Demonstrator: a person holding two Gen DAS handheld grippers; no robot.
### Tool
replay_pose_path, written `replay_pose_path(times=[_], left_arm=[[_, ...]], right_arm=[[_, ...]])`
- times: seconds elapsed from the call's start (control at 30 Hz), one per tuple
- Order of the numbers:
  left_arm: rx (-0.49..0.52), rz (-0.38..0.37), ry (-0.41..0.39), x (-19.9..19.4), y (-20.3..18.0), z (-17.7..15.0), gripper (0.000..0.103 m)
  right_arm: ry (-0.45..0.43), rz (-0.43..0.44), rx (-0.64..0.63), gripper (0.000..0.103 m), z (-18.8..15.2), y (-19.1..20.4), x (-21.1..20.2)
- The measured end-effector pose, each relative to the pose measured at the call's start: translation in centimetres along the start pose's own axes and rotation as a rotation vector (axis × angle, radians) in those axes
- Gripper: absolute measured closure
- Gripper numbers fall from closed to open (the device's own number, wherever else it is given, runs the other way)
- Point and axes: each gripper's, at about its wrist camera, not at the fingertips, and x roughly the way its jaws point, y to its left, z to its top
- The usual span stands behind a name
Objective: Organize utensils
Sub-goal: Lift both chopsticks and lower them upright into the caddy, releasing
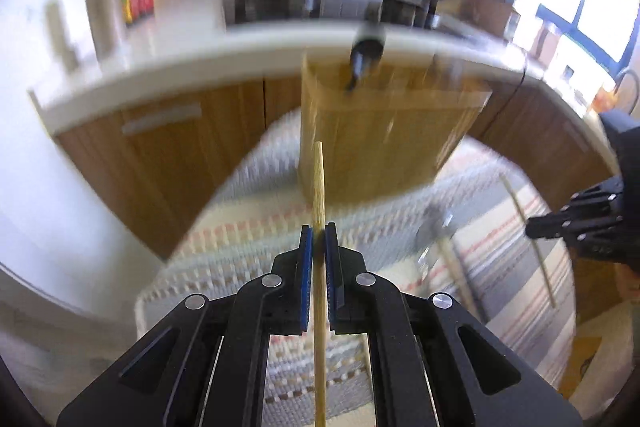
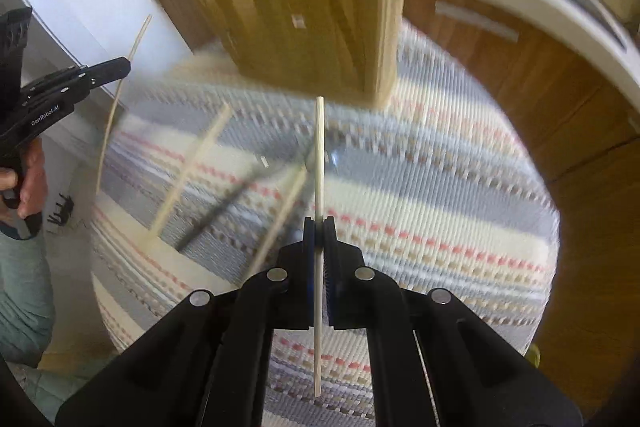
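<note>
Left tongs (image 1: pixel 319 239) and right tongs (image 2: pixel 319 227) each pinch one chopstick above a striped surface.

The left tongs are pressed shut on a darker bamboo chopstick (image 1: pixel 319 187); the right tongs are pressed shut on a paler chopstick (image 2: pixel 319 155). Beyond both lies the woven striped cloth (image 2: pixel 440 167) covering the surface, then a wooden utensil holder (image 1: pixel 380 131) at its far edge with a dark handle (image 1: pixel 362 59) sticking out of it. Only the right wrist view shows two more chopsticks (image 2: pixel 192 167) and a dark utensil (image 2: pixel 224 205) loose on the cloth, and the person's hand (image 2: pixel 28 179) gripping the left tool. Only the left wrist view shows the kitchen counter (image 1: pixel 180 59) and window behind.
</note>
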Motion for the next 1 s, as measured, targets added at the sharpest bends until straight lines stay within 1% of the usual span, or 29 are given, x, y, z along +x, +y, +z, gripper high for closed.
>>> replay_pose_path(times=[0.03, 0.1, 0.13, 0.17, 0.23, 0.27, 0.3, 0.37, 0.4, 0.43, 0.47, 0.5, 0.57, 0.63, 0.67, 0.7, 0.73, 0.77, 0.87, 0.93, 1.0], left_arm=[[-0.003, -0.011, -0.039, -1.0, 0.3, 0.4, 0.099], [-0.003, -0.024, -0.135, -3.4, -0.2, 1.7, 0.099], [-0.002, -0.029, -0.164, -4.1, -0.5, 1.9, 0.099], [-0.004, -0.036, -0.21, -5.3, -0.8, 2.8, 0.099], [-0.004, -0.043, -0.263, -6.0, -1.8, 4.0, 0.099], [-0.001, -0.037, -0.298, -6.6, -2.3, 4.8, 0.099], [0.004, -0.029, -0.331, -7.2, -2.7, 5.4, 0.099], [0.014, -0.042, -0.401, -8.0, -3.7, 6.6, 0.099], [0.014, -0.045, -0.422, -8.3, -4.0, 6.8, 0.099], [0.015, -0.032, -0.448, -8.5, -4.3, 7.3, 0.099], [0.02, -0.003, -0.491, -8.9, -4.8, 7.9, 0.099], [0.026, 0.011, -0.526, -8.9, -5.2, 8.4, 0.099], [0.024, 0.008, -0.567, -8.5, -5.5, 9.2, 0.099], [0.015, 0.008, -0.593, -7.9, -5.5, 9.8, 0.099], [0.018, 0.002, -0.629, -7.4, -5.5, 10.1, 0.099], [0.028, -0.002, -0.664, -7.0, -5.6, 10.2, 0.099], [0.035, -0.004, -0.68, -6.7, -5.6, 10.3, 0.099], [0.036, -0.006, -0.689, -6.1, -5.6, 10.7, 0.099], [0.027, -0.027, -0.702, -4.3, -5.3, 11.2, 0.099], [0.017, -0.029, -0.716, -3.2, -5.0, 11.2, 0.099], [0.004, -0.041, -0.72, -2.0, -4.7, 11.3, 0.099]], right_arm=[[-0.038, 0.004, -0.005, 0.1, 0.4, 0.2, -1.1], [-0.11, 0.016, -0.017, 0.1, 1.2, 0.7, -3.1], [-0.146, 0.024, -0.023, 0.1, 1.7, 0.8, -4.3], [-0.195, 0.031, -0.029, 0.1, 2.3, 1.1, -5.6], [-0.256, 0.035, -0.036, 0.1, 3.2, 1.3, -7.0], [-0.3, 0.034, -0.041, 0.1, 3.8, 1.5, -8.0], [-0.325, 0.032, -0.044, 0.1, 4.2, 1.5, -8.5], [-0.384, 0.026, -0.049, 0.1, 5.3, 1.4, -9.8], [-0.416, 0.026, -0.049, 0.1, 6.0, 1.4, -10.4], [-0.443, 0.02, -0.048, 0.1, 6.5, 1.5, -11.2], [-0.481, -0.009, -0.051, 0.1, 7.3, 1.5, -11.8], [-0.505, -0.026, -0.052, 0.1, 7.7, 1.2, -12.0], [-0.559, -0.031, -0.043, 0.1, 8.5, 0.8, -12.5], [-0.609, -0.018, -0.019, 0.1, 9.7, 0.1, -13.2], [-0.635, -0.026, -0.011, 0.1, 10.2, -0.1, -13.2], [-0.656, -0.063, -0.003, 0.1, 10.6, -0.2, -13.0], [-0.672, -0.106, 0.004, 0.1, 11.1, -0.2, -13.0], [-0.687, -0.13, 0.012, 0.1, 11.6, -0.4, -12.9], [-0.76, -0.115, 0.037, 0.1, 12.7, -1.0, -12.7], [-0.793, -0.108, 0.041, 0.1, 13.2, -1.2, -12.2], [-0.816, -0.124, 0.047, 0.1, 13.4, -1.2, -11.4]])
